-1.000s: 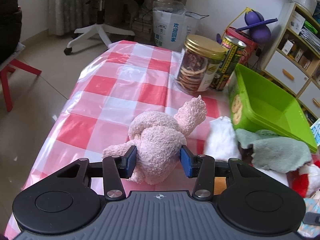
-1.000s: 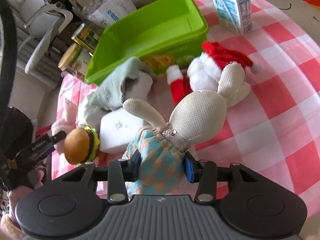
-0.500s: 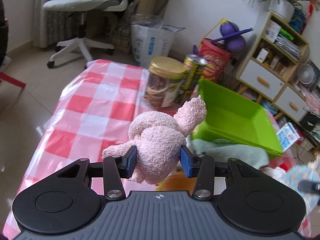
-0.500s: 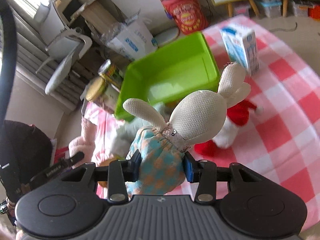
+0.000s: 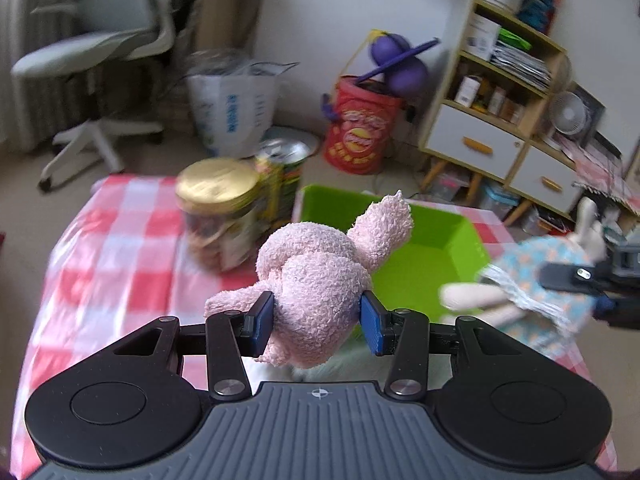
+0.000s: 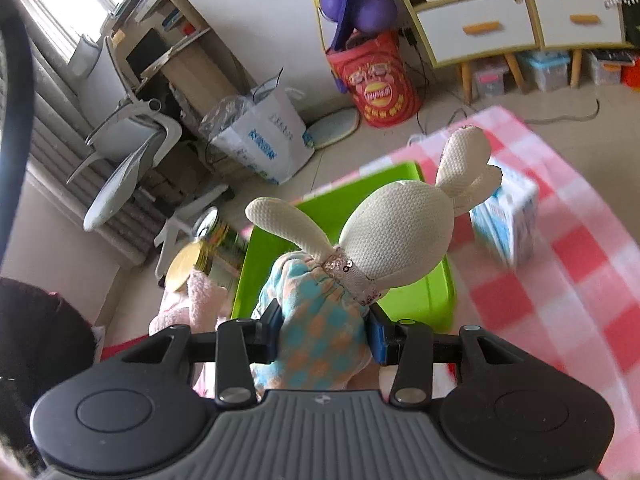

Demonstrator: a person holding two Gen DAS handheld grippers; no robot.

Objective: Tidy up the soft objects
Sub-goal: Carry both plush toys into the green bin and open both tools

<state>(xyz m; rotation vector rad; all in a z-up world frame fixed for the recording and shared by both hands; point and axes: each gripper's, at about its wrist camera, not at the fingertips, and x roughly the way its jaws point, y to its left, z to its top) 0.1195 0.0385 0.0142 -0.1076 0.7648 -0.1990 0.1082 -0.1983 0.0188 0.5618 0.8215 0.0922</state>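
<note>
1. Left gripper [image 5: 317,317]: fingers clamped on pink plush [image 5: 316,280]; held above near edge of green bin [image 5: 440,248].
2. Right gripper [image 6: 325,332]: fingers clamped on rabbit doll [image 6: 360,264] by its dress; over bin [image 6: 420,296].
3. Risk: both toys converging; likely collision, or release outside bin.

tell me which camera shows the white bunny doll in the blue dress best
The right wrist view: the bunny doll fills the centre, sharp, its dress clamped between the right gripper fingers. The left wrist view catches it only at the right edge, blurred, mostly dress and legs.
</note>
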